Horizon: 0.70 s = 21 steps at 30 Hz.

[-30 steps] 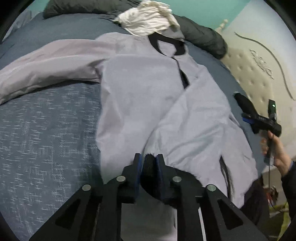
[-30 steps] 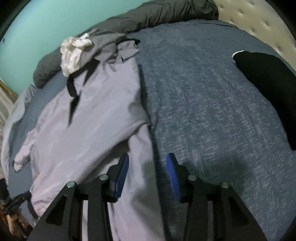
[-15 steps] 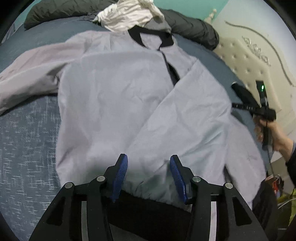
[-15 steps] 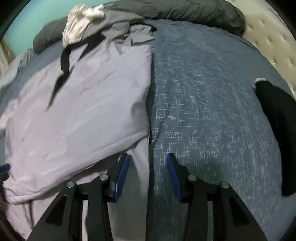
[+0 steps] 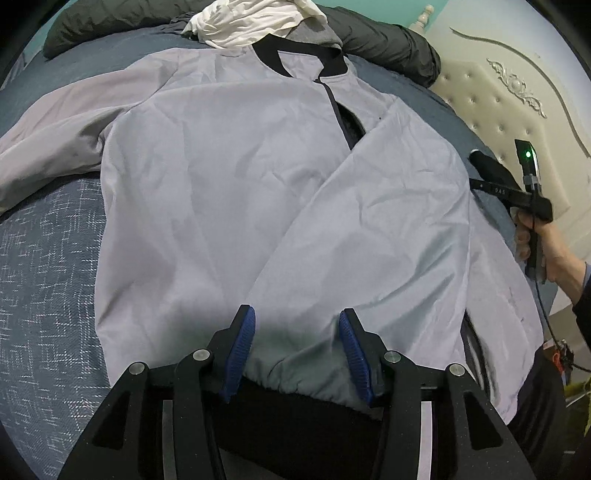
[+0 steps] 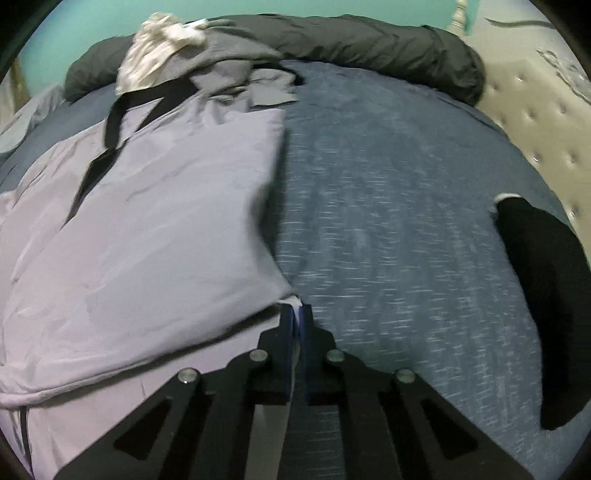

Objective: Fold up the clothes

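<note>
A lilac jacket (image 5: 221, 184) with a black collar and black hem band lies spread on the bed, front up, its right side folded over. My left gripper (image 5: 295, 328) stands open just above the hem. The hem band lies between its blue pads (image 5: 238, 347), which do not press on it. In the right wrist view, my right gripper (image 6: 296, 314) is shut on the jacket's (image 6: 147, 240) right edge, with a sliver of lilac fabric pinched between the pads. The left wrist view also shows the right gripper (image 5: 480, 166), held by a hand (image 5: 546, 247) at that edge.
The bed has a blue speckled cover (image 6: 388, 203). A white garment (image 5: 255, 18) and a dark rolled duvet (image 5: 388, 40) lie past the collar. A black garment (image 6: 546, 288) lies at the right. A cream tufted headboard (image 5: 517, 103) bounds the right side.
My left gripper let go of the black hem and opened, ending a little lower over the jacket. My right gripper came down to the jacket's right edge and shut on it.
</note>
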{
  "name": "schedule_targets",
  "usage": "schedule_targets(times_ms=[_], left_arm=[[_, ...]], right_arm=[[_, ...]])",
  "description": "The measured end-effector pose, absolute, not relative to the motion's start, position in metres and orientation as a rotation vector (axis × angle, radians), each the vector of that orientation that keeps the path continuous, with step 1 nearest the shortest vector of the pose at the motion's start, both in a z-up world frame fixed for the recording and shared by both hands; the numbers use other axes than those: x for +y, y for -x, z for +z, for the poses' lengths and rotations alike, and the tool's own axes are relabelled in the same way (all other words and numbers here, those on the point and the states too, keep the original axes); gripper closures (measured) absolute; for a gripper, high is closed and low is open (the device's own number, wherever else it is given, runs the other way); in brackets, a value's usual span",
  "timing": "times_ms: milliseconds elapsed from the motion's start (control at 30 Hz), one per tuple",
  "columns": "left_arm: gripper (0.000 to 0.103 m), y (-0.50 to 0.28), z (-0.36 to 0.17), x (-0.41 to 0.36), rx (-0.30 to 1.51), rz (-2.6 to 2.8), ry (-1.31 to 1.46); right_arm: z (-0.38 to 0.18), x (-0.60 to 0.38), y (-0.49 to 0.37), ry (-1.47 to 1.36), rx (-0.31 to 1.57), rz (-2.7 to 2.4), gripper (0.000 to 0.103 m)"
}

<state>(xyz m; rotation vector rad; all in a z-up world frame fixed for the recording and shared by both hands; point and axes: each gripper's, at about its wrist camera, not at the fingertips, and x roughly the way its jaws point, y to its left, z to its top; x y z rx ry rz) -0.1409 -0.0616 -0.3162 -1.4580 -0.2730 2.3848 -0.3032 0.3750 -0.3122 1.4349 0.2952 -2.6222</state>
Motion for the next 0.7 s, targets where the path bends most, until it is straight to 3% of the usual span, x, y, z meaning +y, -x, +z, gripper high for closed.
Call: schedule_targets(times_ms=[400,700], left_arm=[[0.052,0.143,-0.317,-0.063,-0.277,2.377,1.461],[0.052,0.144,-0.314,-0.064,-0.288,2.377,1.462]], right_arm=[[-0.329,0.379,0.308,-1.502,0.361,-2.601,0.101],[-0.299,0.408,0.302,-1.480,0.085,-2.543,0.097]])
